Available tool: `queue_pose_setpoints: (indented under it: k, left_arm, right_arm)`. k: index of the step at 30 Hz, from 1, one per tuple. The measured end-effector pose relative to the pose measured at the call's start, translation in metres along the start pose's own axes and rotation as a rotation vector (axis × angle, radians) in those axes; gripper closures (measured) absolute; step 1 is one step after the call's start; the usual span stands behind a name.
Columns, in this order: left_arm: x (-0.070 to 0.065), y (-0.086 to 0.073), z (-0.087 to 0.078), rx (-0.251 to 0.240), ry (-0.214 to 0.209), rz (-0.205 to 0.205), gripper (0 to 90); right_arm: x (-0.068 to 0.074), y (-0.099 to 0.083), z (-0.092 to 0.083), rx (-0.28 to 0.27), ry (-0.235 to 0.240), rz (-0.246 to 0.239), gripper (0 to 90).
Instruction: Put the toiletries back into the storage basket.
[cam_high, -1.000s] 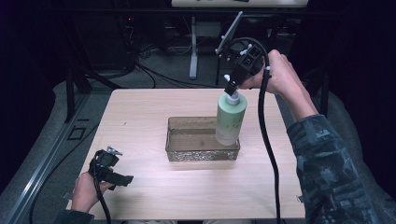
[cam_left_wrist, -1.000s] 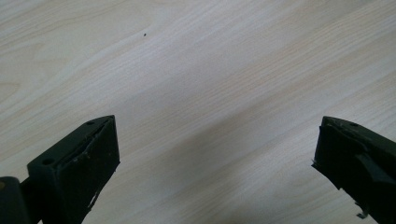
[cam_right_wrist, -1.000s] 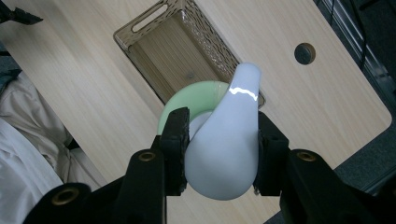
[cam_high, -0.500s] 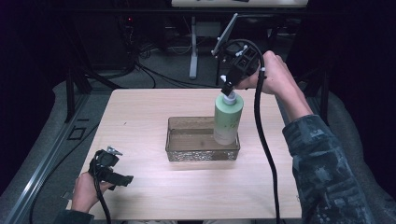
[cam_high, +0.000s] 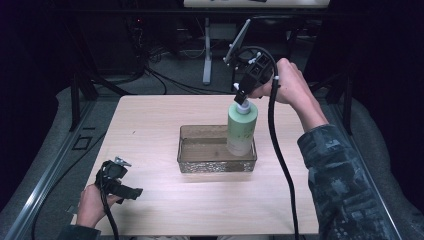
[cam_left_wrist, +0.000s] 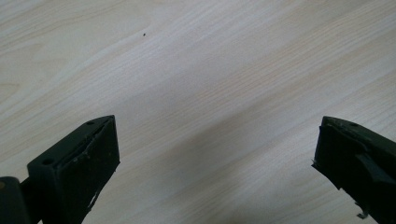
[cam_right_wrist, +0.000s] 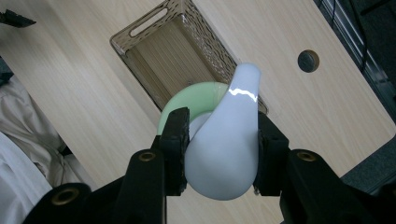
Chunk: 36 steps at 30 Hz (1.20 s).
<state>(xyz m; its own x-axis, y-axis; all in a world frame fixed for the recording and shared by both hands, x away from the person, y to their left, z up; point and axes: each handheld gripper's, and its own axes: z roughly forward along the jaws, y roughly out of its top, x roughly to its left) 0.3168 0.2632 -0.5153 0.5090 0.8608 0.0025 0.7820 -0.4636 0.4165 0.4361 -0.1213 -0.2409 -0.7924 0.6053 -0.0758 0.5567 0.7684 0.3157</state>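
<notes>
The right gripper (cam_high: 241, 96) is clamping the green bottle's (cam_high: 242, 127) pump head, holding it over the basket (cam_high: 218, 162); setting down is remaining; the left gripper (cam_high: 131, 191) is idling, jaws apart.

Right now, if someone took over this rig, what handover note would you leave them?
Right gripper: shut on the white pump head of the green bottle, held upright over the right end of the clear basket; whether its base touches the floor I cannot tell.
Left gripper: open, idle at the table's near left corner.
Done: bottle gripped and brought to the basket.
Left: probably set it down inside and release.
</notes>
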Motion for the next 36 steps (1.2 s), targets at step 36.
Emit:
queue_pose_setpoints:
  k: [36]
  left_arm:
    - [0.0, 0.0, 0.001, 0.005, -0.001, 0.004, 0.1]
  right_arm:
    - [-0.007, -0.015, 0.037, 0.038, 0.021, 0.021, 63.2]
